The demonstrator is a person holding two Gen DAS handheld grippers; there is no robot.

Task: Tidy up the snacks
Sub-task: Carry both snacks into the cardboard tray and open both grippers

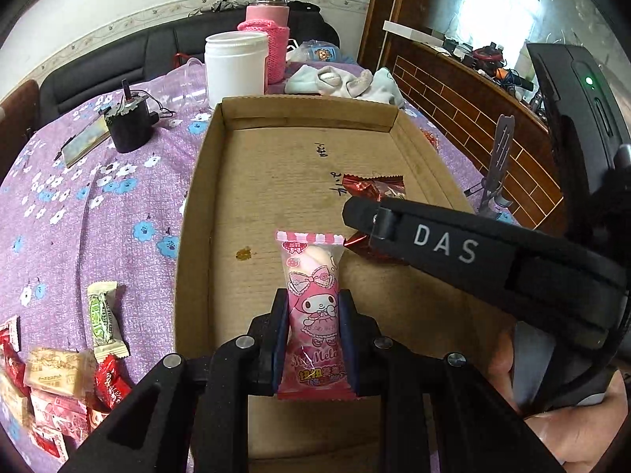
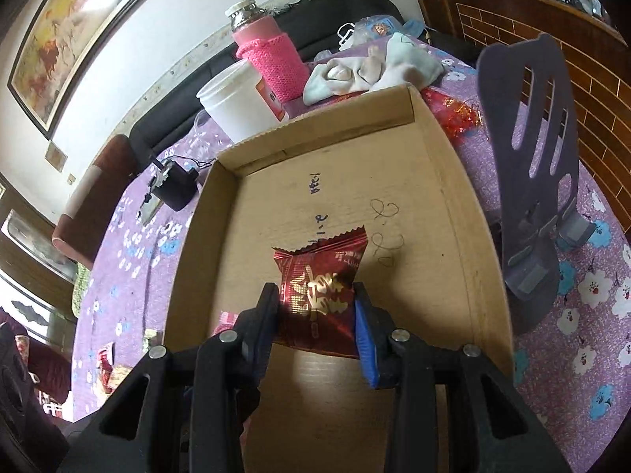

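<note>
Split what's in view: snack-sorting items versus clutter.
Job: pink snack in left gripper; red snack in right gripper; cardboard box; loose snack pile.
Clutter: white jar, pink bottle, black adapter, socks, phone stand.

Matt corrugated cardboard box (image 1: 418, 149), glossy red foil wrapper (image 2: 319, 295), floral cloth tablecloth (image 1: 98, 205), knitted pink bottle sleeve (image 1: 276, 51)
</note>
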